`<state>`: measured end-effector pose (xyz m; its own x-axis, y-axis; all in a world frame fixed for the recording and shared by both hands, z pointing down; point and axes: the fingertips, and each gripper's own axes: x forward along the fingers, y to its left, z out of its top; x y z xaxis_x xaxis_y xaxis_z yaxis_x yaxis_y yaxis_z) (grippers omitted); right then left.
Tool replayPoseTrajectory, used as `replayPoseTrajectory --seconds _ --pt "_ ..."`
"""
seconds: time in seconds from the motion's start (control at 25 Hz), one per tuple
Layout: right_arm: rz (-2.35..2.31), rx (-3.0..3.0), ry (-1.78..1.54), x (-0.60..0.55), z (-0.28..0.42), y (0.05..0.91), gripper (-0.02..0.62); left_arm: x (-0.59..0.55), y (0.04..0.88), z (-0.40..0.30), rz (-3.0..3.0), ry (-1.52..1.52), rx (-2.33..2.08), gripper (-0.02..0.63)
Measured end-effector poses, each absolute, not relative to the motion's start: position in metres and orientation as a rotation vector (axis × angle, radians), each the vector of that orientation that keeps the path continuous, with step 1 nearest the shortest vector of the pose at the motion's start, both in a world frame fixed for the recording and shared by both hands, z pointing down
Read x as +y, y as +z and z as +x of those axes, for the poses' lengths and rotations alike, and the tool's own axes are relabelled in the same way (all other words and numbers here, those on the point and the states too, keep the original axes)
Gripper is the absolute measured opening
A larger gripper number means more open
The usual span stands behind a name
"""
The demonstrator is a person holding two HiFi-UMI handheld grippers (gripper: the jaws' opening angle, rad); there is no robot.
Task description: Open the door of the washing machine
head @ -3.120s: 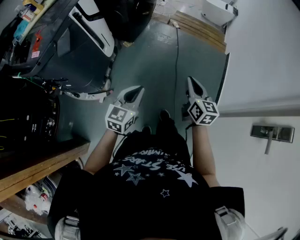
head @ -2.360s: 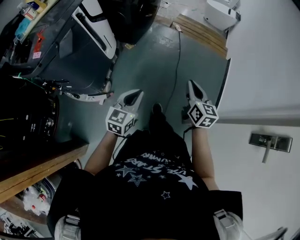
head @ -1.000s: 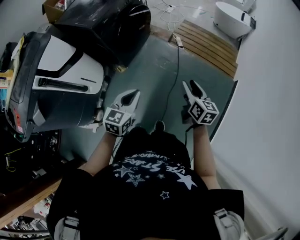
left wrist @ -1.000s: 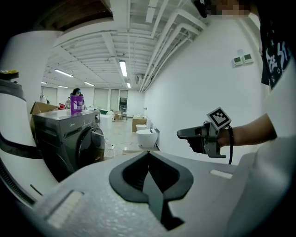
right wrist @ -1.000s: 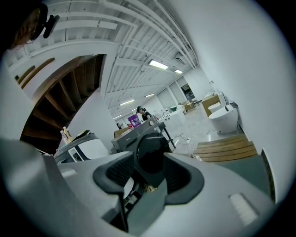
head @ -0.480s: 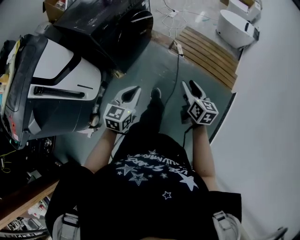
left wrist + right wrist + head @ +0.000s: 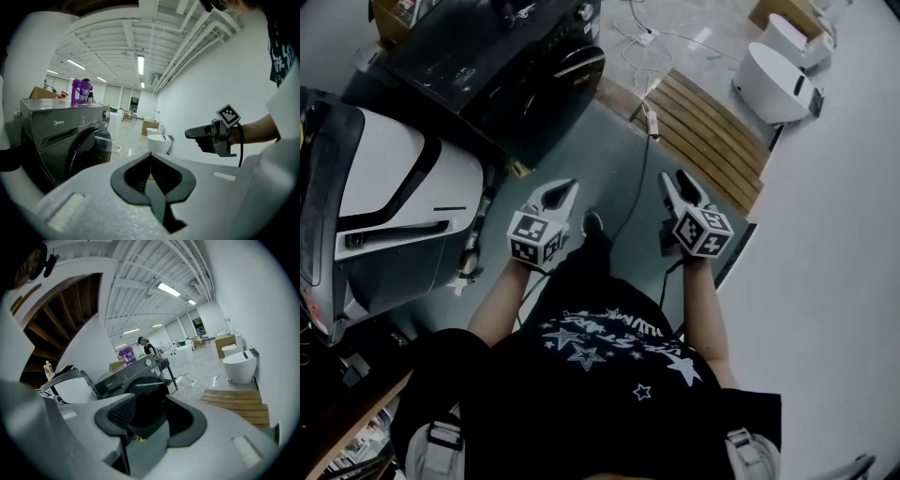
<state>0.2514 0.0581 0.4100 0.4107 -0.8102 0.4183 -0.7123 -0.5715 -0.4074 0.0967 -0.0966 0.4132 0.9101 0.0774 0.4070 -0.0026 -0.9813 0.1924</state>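
Note:
The dark washing machine [image 7: 511, 56] stands at the top left in the head view, its round door [image 7: 574, 77] closed and facing the floor space ahead of me. It also shows in the left gripper view [image 7: 61, 140] and in the right gripper view [image 7: 140, 376]. My left gripper [image 7: 566, 190] hangs in the air short of the machine, its jaw tips meeting, nothing in them. My right gripper [image 7: 677, 178] is level with it to the right, with a narrow gap between its jaws and nothing held. Neither touches the machine.
A large white and black appliance [image 7: 384, 216] lies at the left, close to my left arm. A wooden slatted platform [image 7: 708, 131] and a white toilet [image 7: 773, 70] are ahead on the right. A cable [image 7: 642, 155] runs over the green floor. A white wall [image 7: 825, 281] borders the right.
The person has walked forward: the washing machine has come fully into the head view and nearer. The wall handle at the right has dropped out of view. Both grippers keep their pose.

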Motion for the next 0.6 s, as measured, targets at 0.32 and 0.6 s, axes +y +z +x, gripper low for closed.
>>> replayPoseTrajectory --seconds 0.32,0.6 --pt "-2.494 1.413 -0.932 -0.009 0.349 0.414 0.2 -0.157 0.415 0.183 2.868 0.624 -0.009 0.011" --pt "-2.443 1.514 -0.95 -0.058 0.38 0.419 0.201 -0.184 0.42 0.199 2.852 0.653 -0.096 0.011"
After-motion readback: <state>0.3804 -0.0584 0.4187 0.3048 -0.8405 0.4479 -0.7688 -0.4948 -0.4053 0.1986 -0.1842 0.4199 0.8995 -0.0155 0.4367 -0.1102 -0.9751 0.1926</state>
